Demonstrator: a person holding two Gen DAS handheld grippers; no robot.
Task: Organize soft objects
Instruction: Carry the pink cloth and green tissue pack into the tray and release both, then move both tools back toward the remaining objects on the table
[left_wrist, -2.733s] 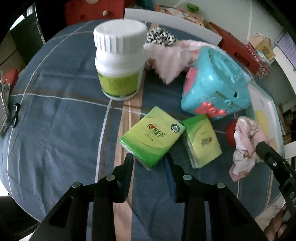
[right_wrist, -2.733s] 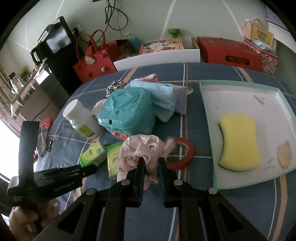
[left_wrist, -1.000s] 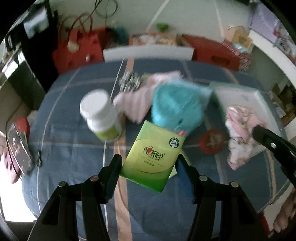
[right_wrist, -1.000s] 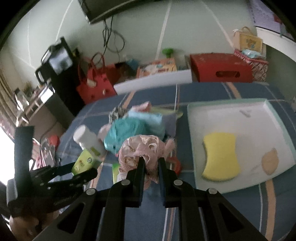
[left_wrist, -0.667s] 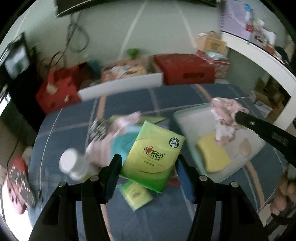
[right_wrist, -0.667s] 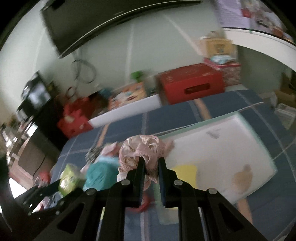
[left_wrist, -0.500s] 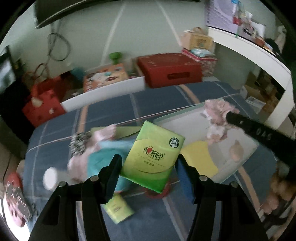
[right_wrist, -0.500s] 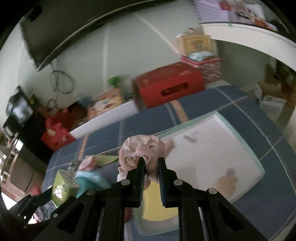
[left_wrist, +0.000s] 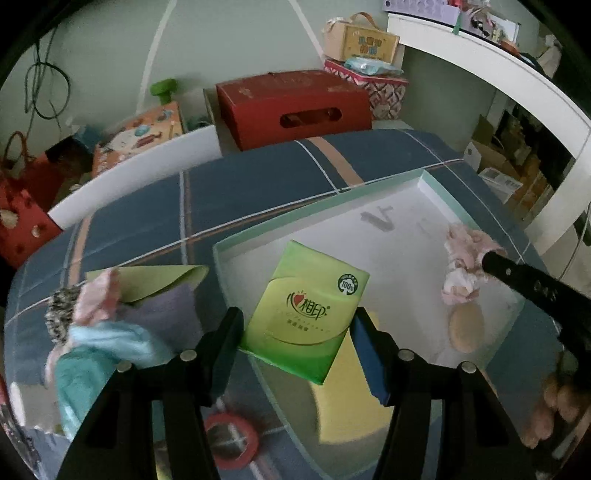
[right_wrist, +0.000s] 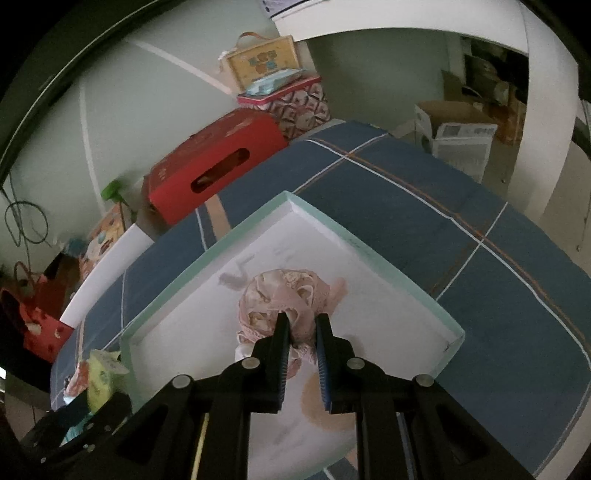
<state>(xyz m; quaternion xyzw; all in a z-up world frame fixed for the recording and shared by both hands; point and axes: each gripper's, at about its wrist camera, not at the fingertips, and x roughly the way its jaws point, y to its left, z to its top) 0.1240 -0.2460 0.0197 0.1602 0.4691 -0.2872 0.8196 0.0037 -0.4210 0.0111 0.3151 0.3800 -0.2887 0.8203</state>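
Both loads now hang over the tray (left_wrist: 424, 177): left tongs (left_wrist: 297, 325) clamp tissue pack (left_wrist: 306, 314), right tongs (right_wrist: 300, 328) pink cloth (right_wrist: 284, 295).

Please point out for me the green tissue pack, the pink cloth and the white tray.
green tissue pack (left_wrist: 308, 314): left wrist view, middle of its printed front face.
pink cloth (right_wrist: 282, 301): right wrist view, bunched top above the fingertips.
white tray (right_wrist: 373, 258): right wrist view, its pale green right rim.

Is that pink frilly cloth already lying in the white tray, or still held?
Held: the pink frilly cloth is pinched in the shut right gripper, over the white tray.
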